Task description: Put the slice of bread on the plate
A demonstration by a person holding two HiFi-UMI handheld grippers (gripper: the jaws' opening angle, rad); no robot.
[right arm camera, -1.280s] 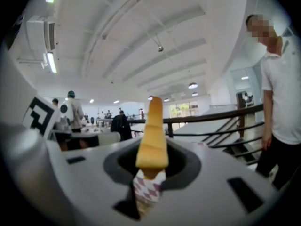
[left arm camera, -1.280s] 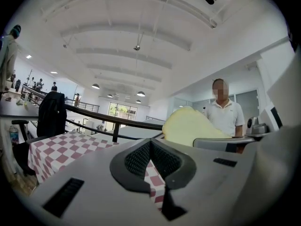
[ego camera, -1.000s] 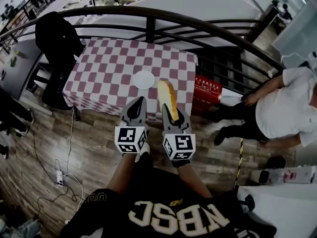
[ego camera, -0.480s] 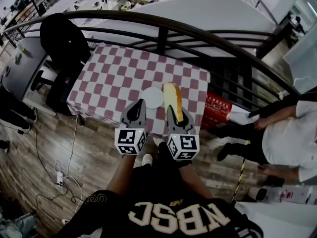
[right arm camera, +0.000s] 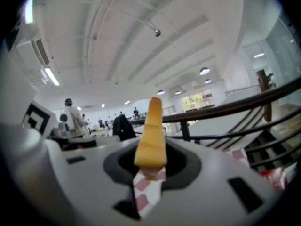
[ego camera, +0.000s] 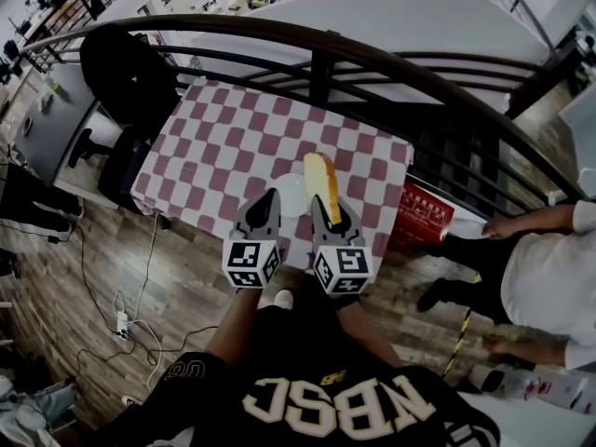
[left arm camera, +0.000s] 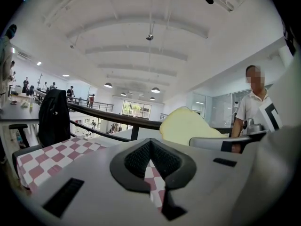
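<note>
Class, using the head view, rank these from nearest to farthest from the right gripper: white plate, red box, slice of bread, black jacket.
1. slice of bread: held in the right gripper's fingers.
2. white plate: just left of it.
3. red box: farther right, low down.
4. black jacket: far upper left.

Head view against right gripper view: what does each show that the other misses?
Only the head view shows the white plate on the table, beside the slice of bread. Only the right gripper view shows ceiling lights and the right gripper shut on the slice's lower end. Both show that slice, the checkered tablecloth and the railing.
</note>
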